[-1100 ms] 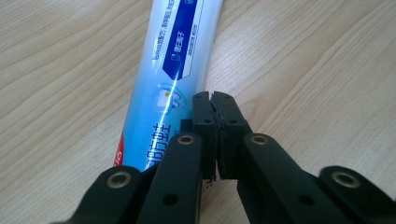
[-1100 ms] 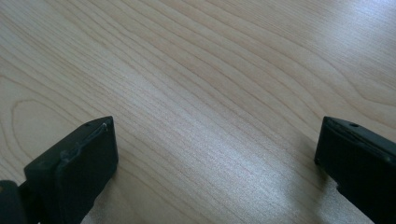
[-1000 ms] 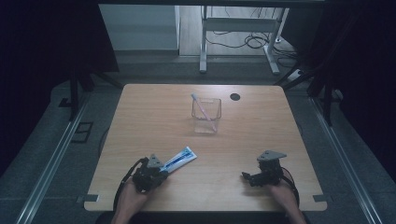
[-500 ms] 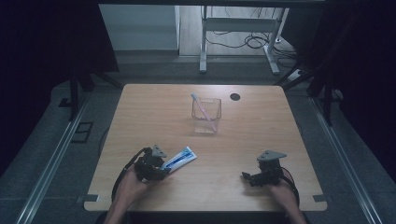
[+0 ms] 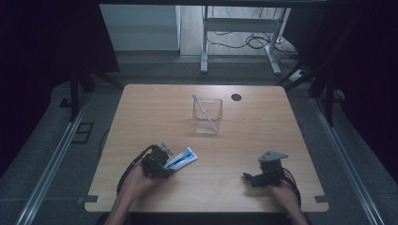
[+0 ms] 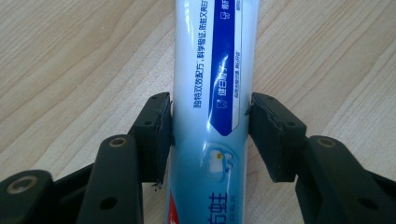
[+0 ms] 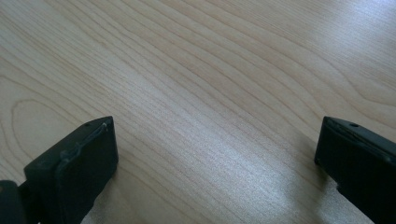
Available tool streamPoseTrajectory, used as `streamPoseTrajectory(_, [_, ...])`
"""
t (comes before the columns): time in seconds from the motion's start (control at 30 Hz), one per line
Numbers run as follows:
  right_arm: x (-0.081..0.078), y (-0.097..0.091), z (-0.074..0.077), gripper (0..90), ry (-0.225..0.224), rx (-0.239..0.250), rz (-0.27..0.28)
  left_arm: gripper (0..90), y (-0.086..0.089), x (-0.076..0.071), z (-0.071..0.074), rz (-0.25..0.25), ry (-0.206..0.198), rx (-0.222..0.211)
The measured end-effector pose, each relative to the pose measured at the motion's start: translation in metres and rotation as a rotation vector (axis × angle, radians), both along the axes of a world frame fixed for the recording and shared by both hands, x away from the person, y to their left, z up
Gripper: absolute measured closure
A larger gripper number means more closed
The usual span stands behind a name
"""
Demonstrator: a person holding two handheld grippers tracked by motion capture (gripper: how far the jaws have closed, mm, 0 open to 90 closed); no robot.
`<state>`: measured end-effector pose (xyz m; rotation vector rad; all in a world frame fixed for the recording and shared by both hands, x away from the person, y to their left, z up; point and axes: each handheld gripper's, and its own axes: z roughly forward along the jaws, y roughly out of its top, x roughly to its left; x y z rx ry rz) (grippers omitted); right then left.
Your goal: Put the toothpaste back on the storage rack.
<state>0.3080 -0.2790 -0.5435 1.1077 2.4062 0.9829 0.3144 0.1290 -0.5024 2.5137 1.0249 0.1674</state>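
A white and blue toothpaste tube (image 5: 184,158) lies flat on the wooden table (image 5: 155,117), near its front left. My left gripper (image 5: 170,162) reaches over the tube's near end. In the left gripper view the tube (image 6: 212,70) runs up between the jaws of the left gripper (image 6: 210,119). The jaws have just been opening, and their pads sit right at the tube's sides without squeezing it. My right gripper (image 5: 248,177) rests low at the front right, and in its own view the right gripper (image 7: 217,140) stands wide open over bare wood.
A clear square cup (image 5: 207,116) stands mid-table with a pink toothbrush (image 5: 201,104) leaning in it. A round black cable hole (image 5: 236,97) lies behind it to the right. Desk legs and cables stand on the floor beyond the far edge.
My left gripper has slid forward and to the right along the tube, and its jaws now straddle the tube. The right gripper has stayed put.
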Motion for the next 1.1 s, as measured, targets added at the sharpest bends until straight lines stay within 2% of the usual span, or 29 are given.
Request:
streamPoseTrajectory(0.6, [0.000,0.000,0.000,0.0,0.000,0.000,0.000,48.9,-0.010,0.011,-0.005,-0.028,0.045,0.054])
streamPoseTrajectory(0.7, [0.000,0.000,0.000,0.0,0.000,0.000,0.000,52.4,-0.011,0.012,-0.003,-0.031,0.054,0.067])
streamPoseTrajectory(0.83, [0.000,0.000,0.000,0.0,0.001,0.000,-0.001,62.5,-0.013,0.012,0.000,-0.035,0.053,0.079])
streamPoseTrajectory(1.0, [0.000,0.000,0.000,0.0,0.002,0.000,-0.002,69.6,-0.010,0.013,0.003,-0.043,0.054,0.067])
streamPoseTrajectory(1.1, [0.000,0.000,0.000,0.0,0.002,0.001,-0.002,72.6,-0.007,0.011,0.003,-0.034,0.050,0.040])
